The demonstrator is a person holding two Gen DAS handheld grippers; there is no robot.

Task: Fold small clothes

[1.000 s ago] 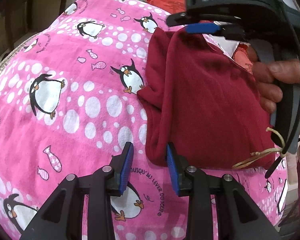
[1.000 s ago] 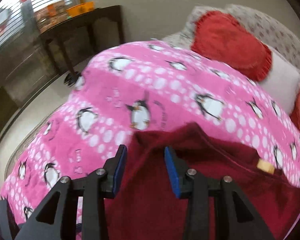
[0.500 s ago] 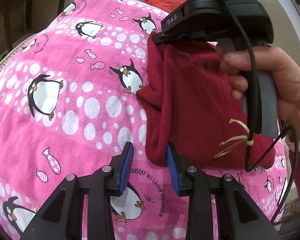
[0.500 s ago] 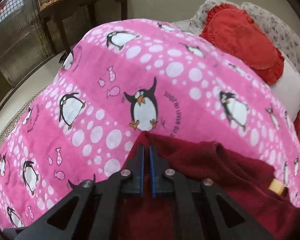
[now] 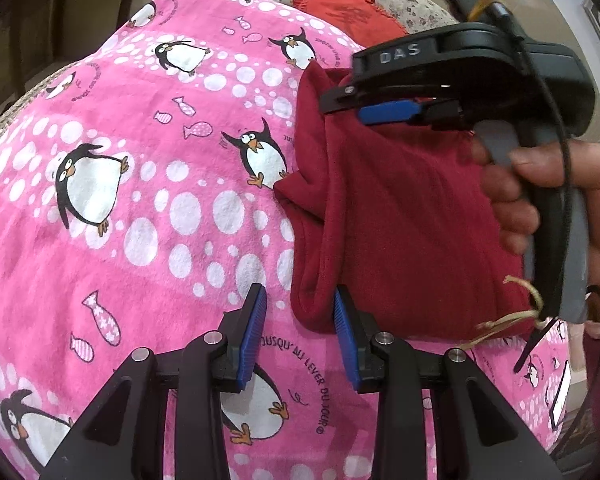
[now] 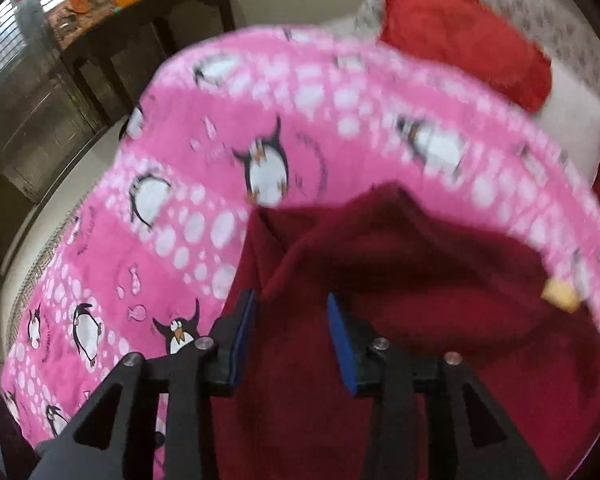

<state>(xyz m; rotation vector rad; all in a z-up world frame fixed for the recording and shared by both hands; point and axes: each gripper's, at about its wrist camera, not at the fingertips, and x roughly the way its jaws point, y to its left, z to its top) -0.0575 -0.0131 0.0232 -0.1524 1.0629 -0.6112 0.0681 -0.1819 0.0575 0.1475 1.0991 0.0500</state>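
- Left tool (image 5: 300, 328) open, pads spread moderately wide, straddling the near folded corner of the maroon garment (image 5: 400, 216); nothing pinched, lower edge of cloth between the pads.
- Right tool (image 6: 288, 336) open too, pads apart over the garment, no cloth gripped; right wrist view motion-blurred. Seen from the left wrist view, same tool (image 5: 380, 112) at the far upper corner of the garment, blue pad exposed, hand (image 5: 548, 200) around the grip.
- Garment lying on the bed, on a pink penguin blanket (image 5: 120, 220), toward its right side; doubled over at least once, with a rolled fold running down its left edge and a loose flap raised near the top.
- Beige cord (image 5: 512, 316) trailing at the lower right corner of the garment; small tan tag (image 6: 560, 296) visible in the right wrist view.
- Progress, as a judgement: mid-fold. One fold apparently laid; edges uneven, so squaring up and probably a further fold left. No finished stack in view.
- Surface: soft, plush blanket over a bed, likely to give and bunch under a pressed tool.
- Room: red ruffled cushion (image 6: 460, 40) and floral pillow at the head of the bed; dark wooden table (image 6: 152, 32) with orange items near a blinded window; pale floor.
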